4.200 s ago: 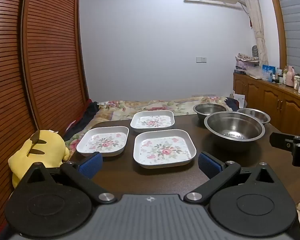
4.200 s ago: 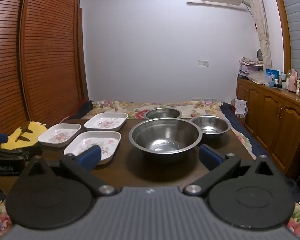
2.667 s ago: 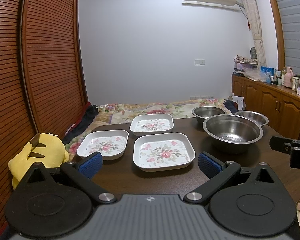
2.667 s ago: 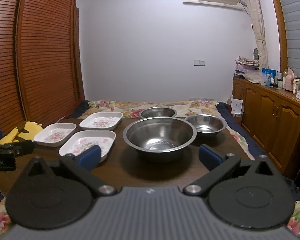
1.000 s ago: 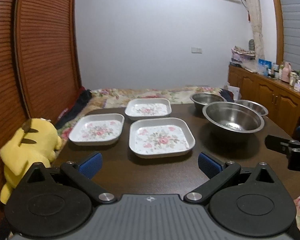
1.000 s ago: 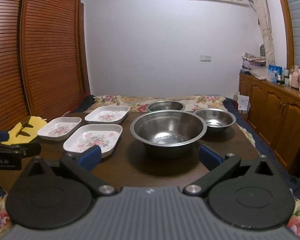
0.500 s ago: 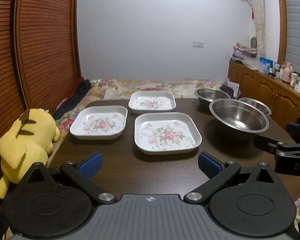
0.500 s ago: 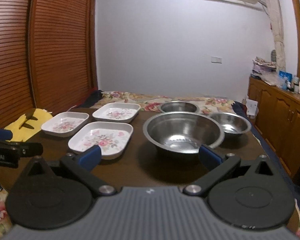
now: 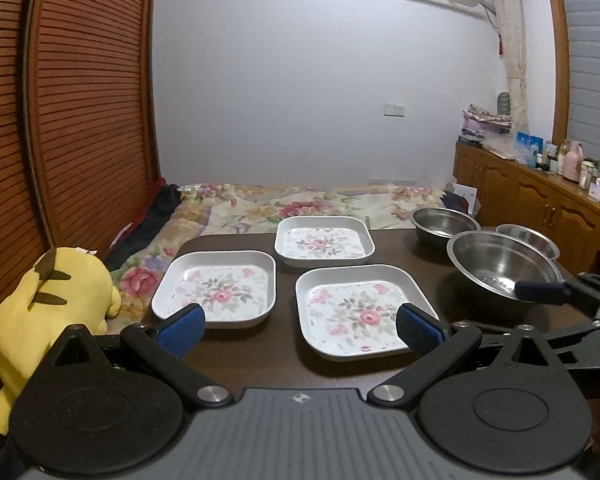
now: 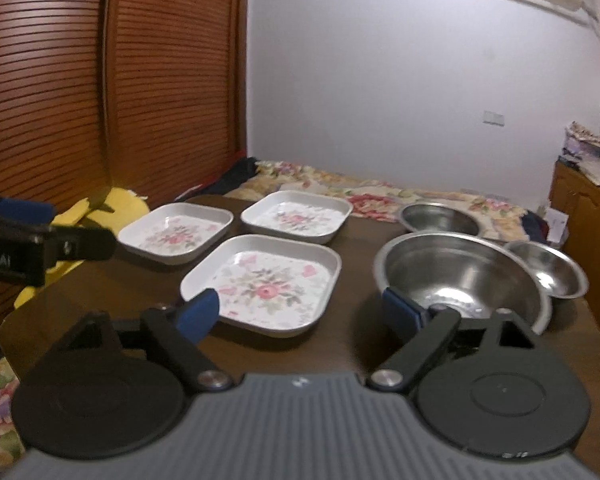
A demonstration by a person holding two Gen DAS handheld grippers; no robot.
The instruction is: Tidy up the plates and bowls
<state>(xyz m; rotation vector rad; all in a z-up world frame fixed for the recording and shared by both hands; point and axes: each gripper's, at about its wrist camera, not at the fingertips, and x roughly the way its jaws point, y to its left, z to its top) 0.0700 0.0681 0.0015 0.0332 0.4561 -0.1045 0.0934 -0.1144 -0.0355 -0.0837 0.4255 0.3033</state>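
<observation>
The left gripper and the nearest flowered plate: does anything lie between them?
Nothing: in the left wrist view only bare dark table lies between the left gripper and the nearest flowered plate.

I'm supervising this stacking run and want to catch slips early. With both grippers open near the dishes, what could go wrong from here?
1. The nearest floral plate sits close to the large steel bowl; the right gripper, jaws open, spans the gap and may knock one while reaching for the other.
2. The small steel bowl looks tucked against the large bowl, so lifting either could drag its neighbour.
3. The left plate lies near the table edge.
</observation>
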